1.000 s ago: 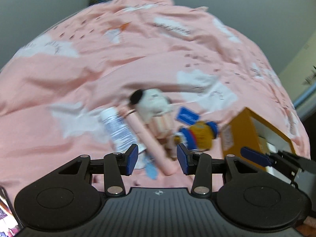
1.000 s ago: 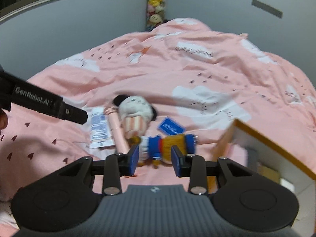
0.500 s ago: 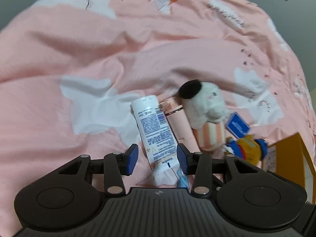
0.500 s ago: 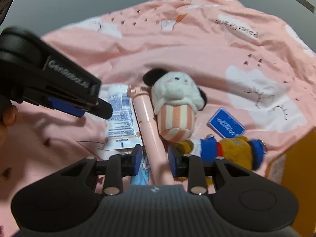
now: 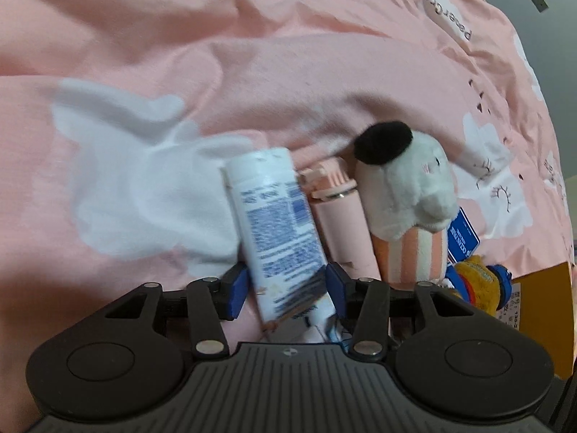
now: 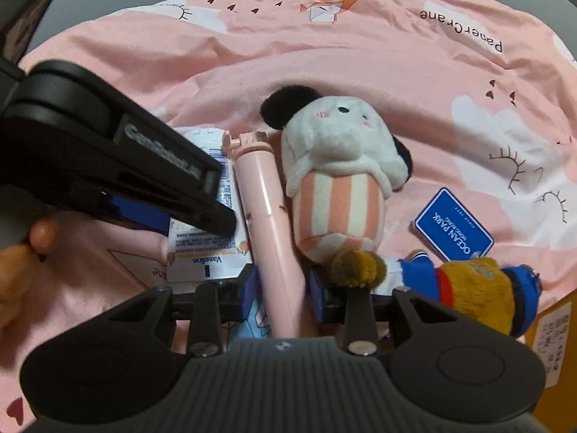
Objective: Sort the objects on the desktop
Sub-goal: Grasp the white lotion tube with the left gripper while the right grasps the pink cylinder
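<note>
A white Vaseline tube lies on the pink bedspread, and its lower end sits between the blue pads of my left gripper. Those jaws are opening and do not squeeze it. Right beside the tube lies a pink stick. My right gripper straddles its near end with a thin gap on each side, so it is open. The left gripper's black finger crosses over the tube in the right wrist view.
A white plush with black ears and a striped body lies right of the stick. Below it lie a yellow plush in blue clothes and a blue Ocean Park card. A yellow box stands at the right. A hand holds the left gripper.
Both grippers have come down close to the bed. The left one shifted from over the pink stick onto the tube; the right one shifted from the yellow plush onto the stick.
</note>
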Demonstrator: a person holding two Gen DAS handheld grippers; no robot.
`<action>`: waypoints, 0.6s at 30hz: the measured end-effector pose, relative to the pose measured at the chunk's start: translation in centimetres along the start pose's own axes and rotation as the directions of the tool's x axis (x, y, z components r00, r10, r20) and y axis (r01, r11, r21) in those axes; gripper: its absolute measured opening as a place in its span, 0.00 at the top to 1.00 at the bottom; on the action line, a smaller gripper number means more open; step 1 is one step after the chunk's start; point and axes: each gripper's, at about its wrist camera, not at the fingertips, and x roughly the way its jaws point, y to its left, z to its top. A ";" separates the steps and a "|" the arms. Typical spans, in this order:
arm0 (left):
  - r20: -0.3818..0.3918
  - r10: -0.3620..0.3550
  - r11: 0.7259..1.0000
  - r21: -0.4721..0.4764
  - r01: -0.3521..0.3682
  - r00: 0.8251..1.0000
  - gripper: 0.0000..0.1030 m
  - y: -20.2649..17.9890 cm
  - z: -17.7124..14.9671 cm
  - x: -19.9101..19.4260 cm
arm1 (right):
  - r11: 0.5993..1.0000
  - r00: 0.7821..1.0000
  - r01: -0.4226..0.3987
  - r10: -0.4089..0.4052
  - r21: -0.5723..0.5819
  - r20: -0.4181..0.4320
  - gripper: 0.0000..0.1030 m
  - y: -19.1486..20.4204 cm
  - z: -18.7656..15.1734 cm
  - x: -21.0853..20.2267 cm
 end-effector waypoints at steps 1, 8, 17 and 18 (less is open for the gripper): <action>0.009 0.004 1.000 0.006 -0.004 1.000 0.48 -0.1 -0.1 0.1 | 1.000 1.000 -0.001 0.001 -0.001 0.002 0.68 0.0 0.0 0.1; 0.073 -0.002 1.000 -0.014 0.003 0.997 0.72 0.1 -0.5 -1.5 | 1.000 1.000 -0.008 0.008 -0.008 0.003 0.69 0.1 0.1 0.3; 0.087 0.012 0.998 0.054 -0.017 0.996 0.85 -1.2 -1.6 -5.0 | 0.977 0.990 -0.126 0.136 0.173 -0.045 0.73 -1.2 -0.3 -3.2; 0.069 -0.001 0.998 0.056 -0.003 0.998 0.86 -1.1 -1.9 -5.3 | 0.976 0.989 -0.125 0.136 0.177 -0.056 0.73 -1.2 -0.5 -3.8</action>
